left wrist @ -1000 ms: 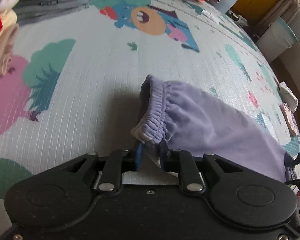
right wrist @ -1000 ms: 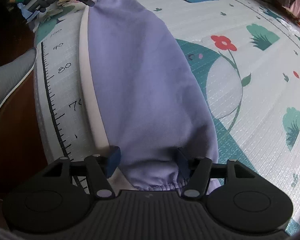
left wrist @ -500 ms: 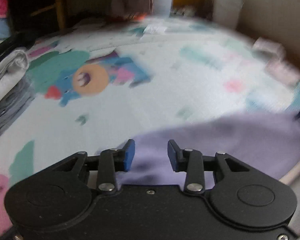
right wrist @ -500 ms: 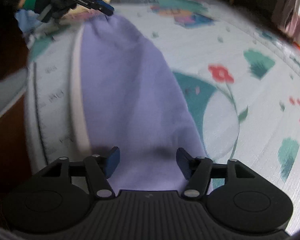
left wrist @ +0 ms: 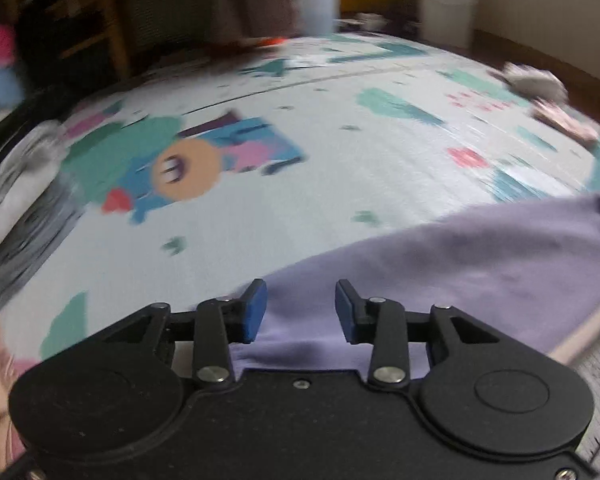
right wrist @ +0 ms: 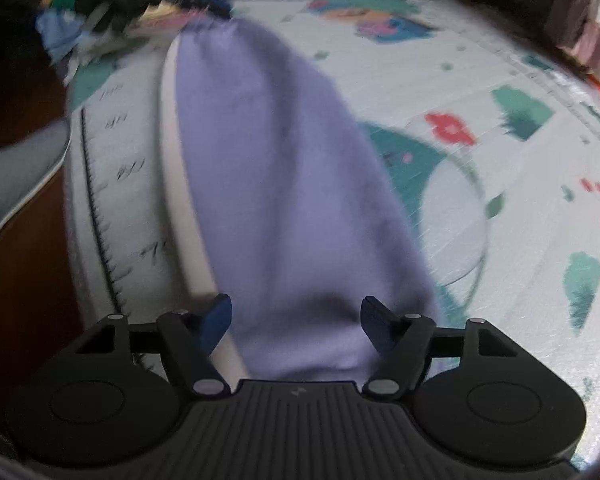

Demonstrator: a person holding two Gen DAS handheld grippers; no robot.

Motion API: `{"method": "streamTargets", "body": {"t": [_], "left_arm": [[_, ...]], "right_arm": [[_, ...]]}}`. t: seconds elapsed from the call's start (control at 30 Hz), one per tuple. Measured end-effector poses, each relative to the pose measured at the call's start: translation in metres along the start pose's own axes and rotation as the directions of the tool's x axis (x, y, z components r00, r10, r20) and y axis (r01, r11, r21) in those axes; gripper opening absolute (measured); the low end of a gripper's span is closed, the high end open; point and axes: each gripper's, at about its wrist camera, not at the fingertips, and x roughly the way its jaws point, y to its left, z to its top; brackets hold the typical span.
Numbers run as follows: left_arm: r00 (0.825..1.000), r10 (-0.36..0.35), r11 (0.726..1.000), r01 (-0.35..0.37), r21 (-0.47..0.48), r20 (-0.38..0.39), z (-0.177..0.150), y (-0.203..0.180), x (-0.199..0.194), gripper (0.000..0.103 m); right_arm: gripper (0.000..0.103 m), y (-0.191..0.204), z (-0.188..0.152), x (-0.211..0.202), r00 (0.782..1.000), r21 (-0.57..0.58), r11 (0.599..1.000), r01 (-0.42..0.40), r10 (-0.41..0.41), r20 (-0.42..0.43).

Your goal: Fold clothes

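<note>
here the lilac garment [right wrist: 284, 184] lies stretched flat on the cartoon-printed play mat [left wrist: 340, 184], running lengthwise along the mat's near edge beside a printed ruler strip [right wrist: 100, 216], with a pale stripe [right wrist: 180, 184] down the side of the cloth that faces the ruler. the right gripper [right wrist: 296, 320] sits over one end of the cloth with its jaws spread wide, blue pads on either side of the fabric and nothing pinched between them. at the far end of the garment in the right wrist view, the left gripper [right wrist: 204, 0] shows as a dark blur next to the gathered edge. in its own view the left gripper [left wrist: 300, 308] has its jaws apart too, with the fabric under and between the fingers but not clamped. from there the cloth reaches off to the right across the mat. folded clothes [left wrist: 16, 184] are stacked at the left edge of the mat, two pale bins [left wrist: 448, 0] stand on the floor past the far side, and a couple of small crumpled items [left wrist: 536, 80] lie near the mat's right rim. both views are blurred.
</note>
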Motion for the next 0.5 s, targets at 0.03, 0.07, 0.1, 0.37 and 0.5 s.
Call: {"method": "streamTargets", "body": {"t": [0.03, 0.07, 0.1, 0.37, 0.5], "left_arm": [[1.000, -0.002, 1.000, 0.002, 0.023, -0.012, -0.005, -0.006, 0.003, 0.037], [0.999, 0.010, 0.999, -0.009, 0.047, -0.036, -0.011, -0.010, 0.007, 0.037], [0.996, 0.043, 0.996, -0.038, 0.076, -0.076, -0.020, -0.013, 0.012, 0.037], [0.996, -0.053, 0.995, 0.058, 0.080, -0.072, -0.039, -0.038, -0.024, 0.040], [0.993, -0.021, 1.000, 0.020, -0.012, -0.115, -0.058, -0.022, -0.013, 0.042]], "right_arm": [[0.076, 0.002, 0.000, 0.004, 1.000, -0.012, 1.000, -0.008, 0.008, -0.022], [0.077, 0.003, 0.000, 0.004, 1.000, -0.020, 1.000, -0.014, 0.013, -0.029], [0.075, 0.003, 0.001, 0.003, 0.999, -0.033, 0.999, -0.011, 0.010, -0.031], [0.077, 0.011, 0.001, -0.001, 1.000, -0.048, 0.999, -0.024, 0.024, -0.008], [0.076, 0.020, -0.004, 0.001, 0.998, -0.093, 0.995, -0.036, 0.032, -0.048]]}}
